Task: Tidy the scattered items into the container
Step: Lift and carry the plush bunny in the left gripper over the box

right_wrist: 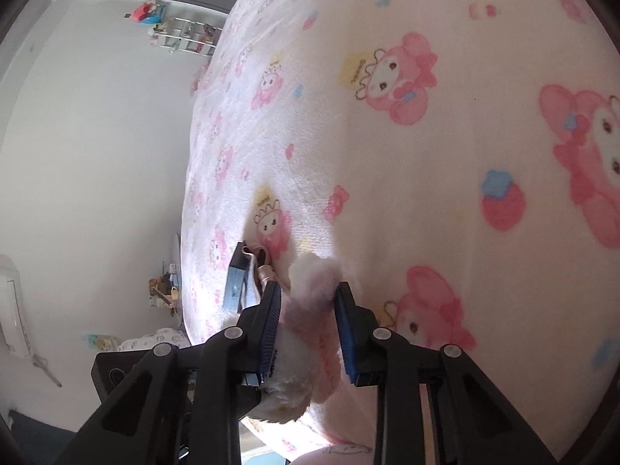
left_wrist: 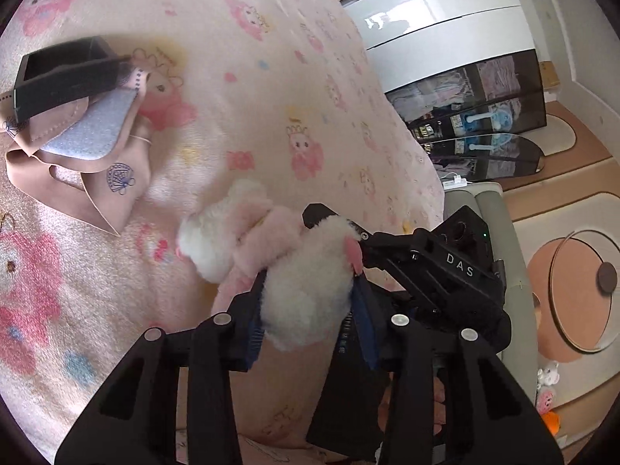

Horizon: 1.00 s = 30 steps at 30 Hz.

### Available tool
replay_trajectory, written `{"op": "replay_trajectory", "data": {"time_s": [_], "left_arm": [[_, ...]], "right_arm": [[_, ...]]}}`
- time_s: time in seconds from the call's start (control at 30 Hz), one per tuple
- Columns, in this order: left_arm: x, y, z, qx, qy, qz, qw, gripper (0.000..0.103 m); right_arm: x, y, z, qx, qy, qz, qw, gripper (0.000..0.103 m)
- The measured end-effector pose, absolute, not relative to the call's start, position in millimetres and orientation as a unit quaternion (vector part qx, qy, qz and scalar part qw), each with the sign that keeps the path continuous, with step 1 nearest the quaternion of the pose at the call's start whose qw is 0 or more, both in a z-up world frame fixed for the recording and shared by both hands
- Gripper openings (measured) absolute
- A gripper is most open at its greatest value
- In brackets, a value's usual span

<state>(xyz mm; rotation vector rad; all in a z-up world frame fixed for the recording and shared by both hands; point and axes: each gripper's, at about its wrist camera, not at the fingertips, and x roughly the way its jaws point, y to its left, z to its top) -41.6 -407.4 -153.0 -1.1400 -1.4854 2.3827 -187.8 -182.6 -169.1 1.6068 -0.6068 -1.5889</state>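
While both grippers are down over the pink cartoon-print blanket (left_wrist: 294,89), they're each pinching the same fluffy white-and-pink plush (left_wrist: 306,290). In the left wrist view the left gripper (left_wrist: 306,310) sits at lower centre with its blue pads pressed into the plush's white body, so the fur bulges out between the jaws. The right gripper (left_wrist: 348,244) comes in from the right of that frame, black body with white lettering, and clamps the plush near a little pink bit. The rest of the plush, pinker and fuzzy, sticks out toward the middle of the frame over the blanket. In the right wrist view the right gripper (right_wrist: 306,321) is at lower centre, its pads squeezed on the plush (right_wrist: 306,348) from both sides, with a tuft poking past the fingertips. The black box (left_wrist: 62,73) is in the upper left of the left view, open, lying on the blanket with pinkish-beige face masks (left_wrist: 97,170) and a pale blue pad heaped against it. So the plush is well apart from the box. In the right view that pile (right_wrist: 248,279) shows just left of the left finger, mostly hidden.
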Motion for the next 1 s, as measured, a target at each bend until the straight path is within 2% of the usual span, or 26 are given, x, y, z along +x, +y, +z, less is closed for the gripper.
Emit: {"op": "replay_trajectory", "data": {"time_s": [0.33, 0.57, 0.77, 0.9, 1.0], "left_arm": [[-30, -319, -75, -0.376, -0.421, 0.811, 0.153, 0.04], [-41, -211, -61, -0.414, -0.375, 0.796, 0.233, 0.04], [-51, -132, -69, -0.466, -0.322, 0.781, 0.264, 0.04], [-57, -108, -83, -0.496, -0.316, 0.768, 0.253, 0.04], [-59, -96, -85, -0.513, -0.279, 0.775, 0.242, 0.041]], "right_arm": [[-144, -70, -83, 0.559, -0.286, -0.676, 0.386, 0.025], [-134, 40, -56, 0.528, -0.276, -0.726, 0.343, 0.025], [-123, 130, -69, 0.523, -0.291, -0.742, 0.302, 0.025], [-120, 158, -97, 0.536, -0.319, -0.729, 0.283, 0.025], [-123, 165, -106, 0.539, -0.317, -0.73, 0.275, 0.025]]}}
